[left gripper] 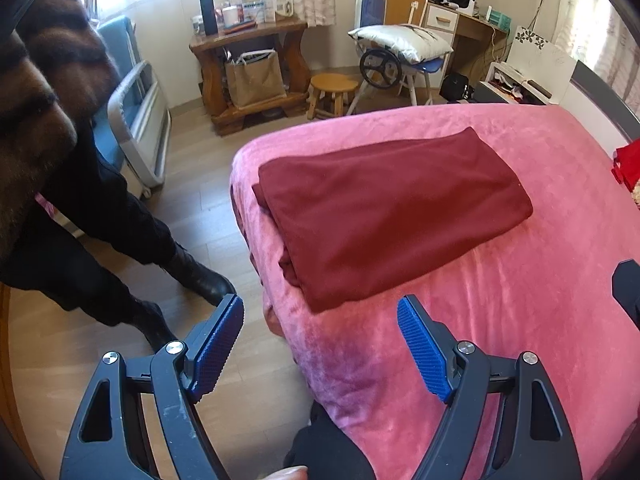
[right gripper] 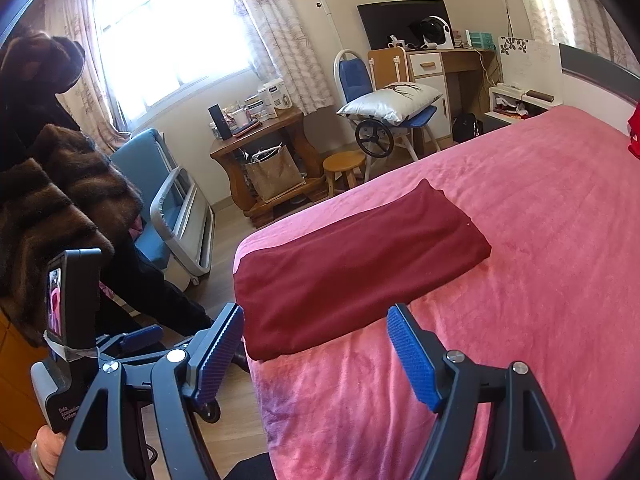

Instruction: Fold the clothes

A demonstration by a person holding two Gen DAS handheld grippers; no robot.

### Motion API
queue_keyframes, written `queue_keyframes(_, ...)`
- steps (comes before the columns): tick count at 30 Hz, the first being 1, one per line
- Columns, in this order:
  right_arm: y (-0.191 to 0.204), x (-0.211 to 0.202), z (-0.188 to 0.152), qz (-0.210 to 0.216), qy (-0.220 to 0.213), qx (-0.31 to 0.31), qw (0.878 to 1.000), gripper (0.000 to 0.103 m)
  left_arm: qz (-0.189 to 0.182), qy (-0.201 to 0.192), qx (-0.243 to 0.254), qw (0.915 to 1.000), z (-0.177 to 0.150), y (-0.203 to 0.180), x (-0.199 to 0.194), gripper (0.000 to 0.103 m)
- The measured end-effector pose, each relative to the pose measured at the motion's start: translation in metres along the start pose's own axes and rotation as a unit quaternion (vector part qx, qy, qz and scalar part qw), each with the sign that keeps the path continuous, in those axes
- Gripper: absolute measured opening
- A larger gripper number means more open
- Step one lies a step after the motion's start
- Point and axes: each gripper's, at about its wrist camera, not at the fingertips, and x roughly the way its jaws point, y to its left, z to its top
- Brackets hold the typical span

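Observation:
A dark red garment (left gripper: pixel 392 212) lies folded into a neat rectangle near the corner of a bed with a pink blanket (left gripper: pixel 520 320). My left gripper (left gripper: pixel 320 320) hovers open just in front of its near edge, with nothing between the blue pads. In the right wrist view the same folded garment (right gripper: pixel 360 276) lies ahead, and my right gripper (right gripper: pixel 316 328) is open and holds nothing, close to the garment's near edge. The left gripper's body (right gripper: pixel 76 320) shows at the left of the right wrist view, held by a hand.
A person in a brown fur coat (left gripper: pixel 44 92) and black boots stands on the wooden floor left of the bed. Beyond are a wooden side table (left gripper: pixel 252 64), a small stool (left gripper: pixel 334 90), a blue chair with a pillow (left gripper: pixel 400 42) and a desk. A red item (left gripper: pixel 628 164) lies at the bed's far right.

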Motion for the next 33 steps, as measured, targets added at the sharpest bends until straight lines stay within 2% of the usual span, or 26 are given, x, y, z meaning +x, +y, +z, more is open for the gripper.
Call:
queue_keyframes(9, -0.004, -0.001, 0.003, 0.004, 0.004, -0.008, 1.000, 0.076, -0.002, 0.010, 0.004, 0.9999, -0.009, -0.002, 0.000, 0.081)
queue_keyframes(12, -0.001, -0.003, 0.002, 0.004, 0.003, -0.010, 1.000, 0.076, -0.006, 0.017, 0.000, 0.9998, -0.003, 0.002, 0.003, 0.081)
queue_keyframes(16, 0.000, 0.001, -0.004, 0.004, -0.002, -0.005, 1.000, 0.076, -0.003, 0.017, 0.000, 0.9999, -0.003, 0.001, 0.003, 0.081)
queue_keyframes(20, 0.001, -0.013, -0.009, -0.005, -0.019, 0.002, 1.000, 0.076, 0.000, 0.007, 0.010, 0.9999, -0.008, -0.005, -0.002, 0.081)
queue_keyframes(24, -0.011, -0.057, -0.042, -0.031, -0.049, 0.042, 0.997, 0.076, -0.018, 0.000, 0.051, 0.9985, -0.025, -0.031, -0.014, 0.081)
queue_keyframes(28, -0.027, -0.102, -0.081, -0.066, -0.070, 0.087, 0.992, 0.076, -0.055, -0.003, 0.108, 0.9927, -0.054, -0.068, -0.032, 0.081)
queue_keyframes(31, -0.042, -0.146, -0.119, -0.116, -0.084, 0.125, 0.982, 0.076, -0.092, -0.004, 0.155, 0.9837, -0.082, -0.103, -0.050, 0.081)
queue_keyframes(33, -0.050, -0.176, -0.143, -0.143, -0.094, 0.149, 0.974, 0.076, -0.114, -0.007, 0.193, 0.9745, -0.104, -0.129, -0.065, 0.081)
